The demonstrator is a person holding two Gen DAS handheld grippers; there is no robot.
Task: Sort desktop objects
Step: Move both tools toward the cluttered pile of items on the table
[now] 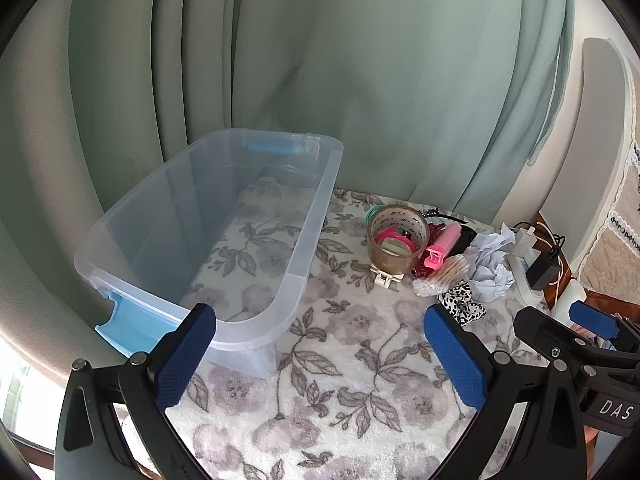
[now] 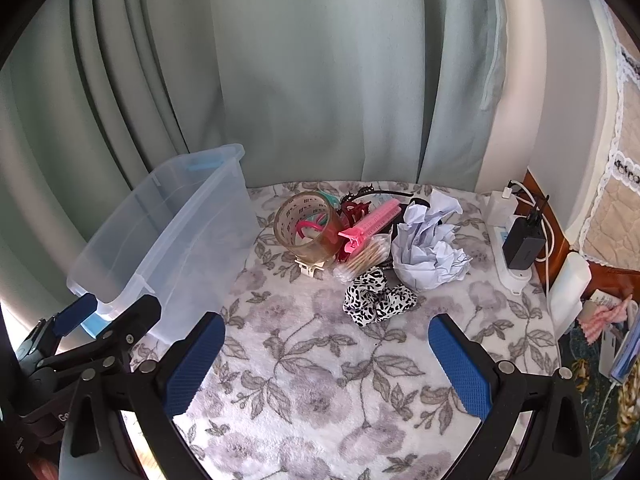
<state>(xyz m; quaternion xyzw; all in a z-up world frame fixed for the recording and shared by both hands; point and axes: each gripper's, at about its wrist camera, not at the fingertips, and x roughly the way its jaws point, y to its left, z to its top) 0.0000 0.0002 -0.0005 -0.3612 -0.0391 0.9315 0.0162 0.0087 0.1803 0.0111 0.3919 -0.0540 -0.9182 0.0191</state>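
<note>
A clear plastic bin (image 1: 296,276) with blue handles stands empty at the left of the floral cloth; it also shows in the right wrist view (image 2: 168,240). A pile lies to its right: a roll of clear tape (image 2: 308,228) (image 1: 398,240), a pink clip (image 2: 370,226) (image 1: 440,246), a bag of cotton swabs (image 2: 366,260), crumpled paper (image 2: 428,240) (image 1: 492,268), a leopard-print scrunchie (image 2: 376,298) (image 1: 462,304), a dark red claw clip (image 2: 354,208). My left gripper (image 1: 320,340) is open and empty near the bin's front. My right gripper (image 2: 326,340) is open and empty just in front of the scrunchie.
A green curtain (image 2: 320,80) hangs behind the table. A white power strip (image 2: 510,264) with a black charger (image 2: 524,244) and cables sits at the right edge. A white bottle (image 2: 568,292) lies beside it. The floral cloth (image 2: 320,392) covers the table.
</note>
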